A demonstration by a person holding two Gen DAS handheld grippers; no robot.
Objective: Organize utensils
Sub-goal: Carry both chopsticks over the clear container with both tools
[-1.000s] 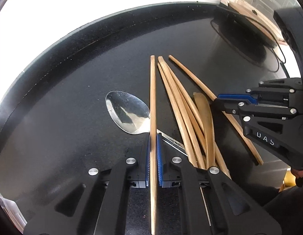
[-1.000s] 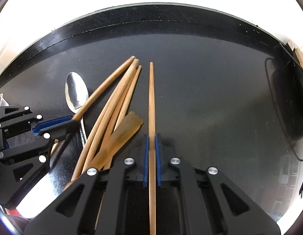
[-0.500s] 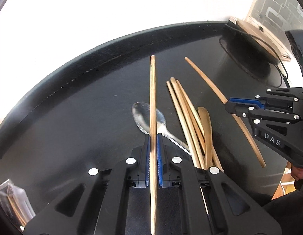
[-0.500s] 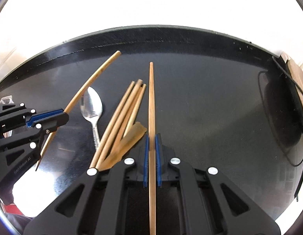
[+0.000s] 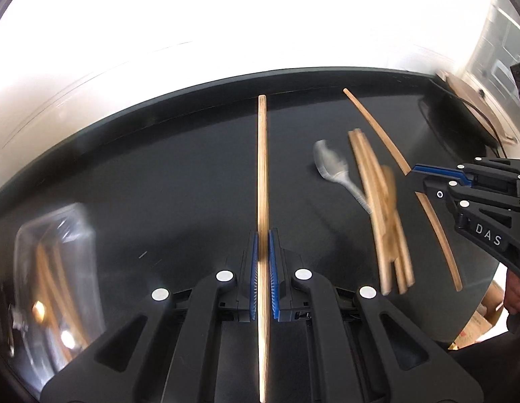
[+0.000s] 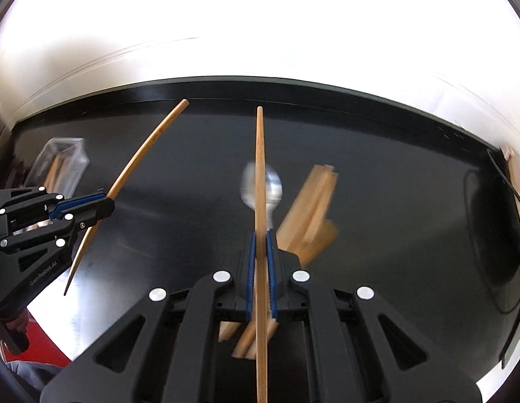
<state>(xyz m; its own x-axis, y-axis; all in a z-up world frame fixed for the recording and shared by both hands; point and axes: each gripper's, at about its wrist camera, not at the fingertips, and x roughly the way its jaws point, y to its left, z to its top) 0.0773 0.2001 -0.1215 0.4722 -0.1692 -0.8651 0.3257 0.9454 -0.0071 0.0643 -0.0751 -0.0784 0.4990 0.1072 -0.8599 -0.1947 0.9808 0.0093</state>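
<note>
Chopsticks are what both tongs carry: the left tongs (image 5: 263, 258) are clenched on one chopstick (image 5: 262, 168) that runs straight out along their fingers, its far tip toward the back edge of the dark surface (image 5: 159, 174), and the right tongs (image 6: 260, 265) are clenched on a second chopstick (image 6: 259, 174) held the same way. The clear container (image 5: 55, 268), with a few wooden sticks already in it, lies low and to the left of the left tongs, near them; from the right tongs it sits far off at the upper left, beyond the left tongs. So the left hand looks the nearer one to drop its stick first. The container seems to lie on its side or tilted, though blur makes its mouth hard to read. As I judge it, the stick's long axis must be swung round to line up with the container's length before it can slide in. Between the two tongs a metal spoon (image 5: 330, 164) and a bundle of wooden utensils (image 5: 384, 208) lie loose on the surface, still to be sorted.
</note>
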